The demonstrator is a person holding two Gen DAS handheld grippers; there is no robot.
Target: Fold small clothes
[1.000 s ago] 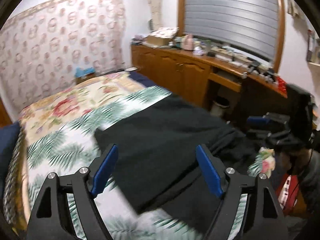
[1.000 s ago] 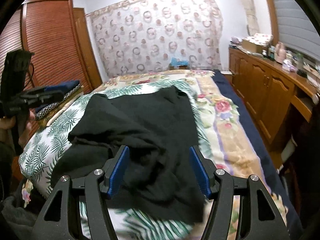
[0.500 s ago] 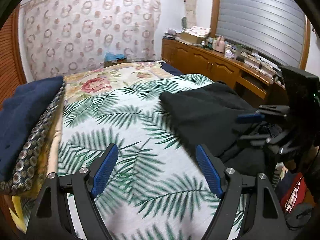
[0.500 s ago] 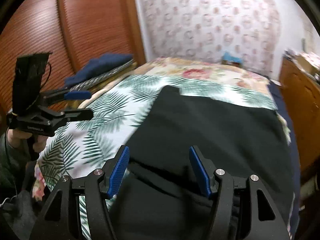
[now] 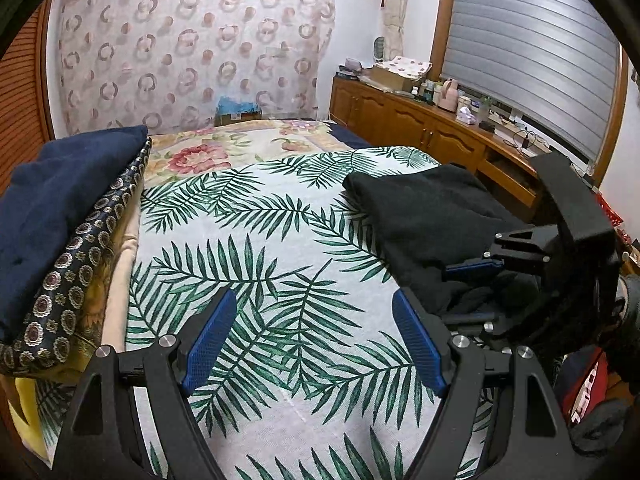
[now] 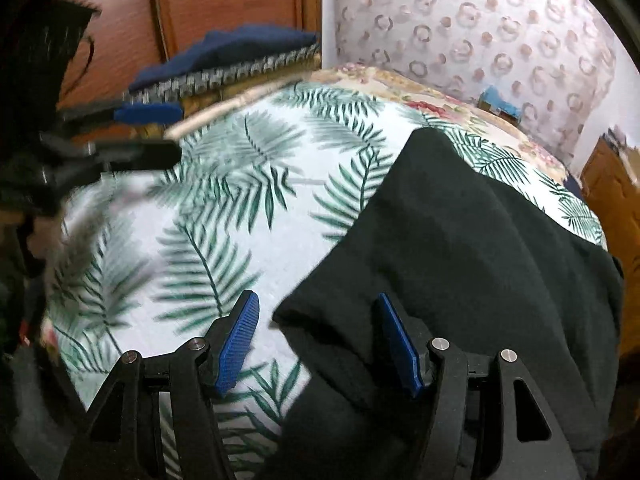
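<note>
A black garment (image 6: 460, 248) is spread on the bedspread (image 5: 280, 280), lying toward the cabinet (image 5: 420, 128) side of the bed, with bunched cloth at its near end. Its near corner is seen just ahead of the right gripper (image 6: 318, 340), whose blue pads (image 6: 236, 340) are held wide apart with nothing between them; one pad is over the cloth, the other over bare bedspread. The left gripper (image 5: 316, 336) is also spread wide and empty, held over the palm-leaf print well to the side of the garment that faces the stack (image 5: 60, 220) of folded textiles at the bed's edge.

The step in hand is judged to be the taking up of an edge for a fold. It would be done well if the right gripper were lowered onto the near corner so that only the top layer is pinched, not the bedspread beneath. The left gripper would best be brought across to a matching point on the same edge, so that the cloth is lifted evenly. The bunched part near the right gripper should be smoothed first, or the crease will be folded in. Whether one layer or several lie at the corner cannot be told from these views.
</note>
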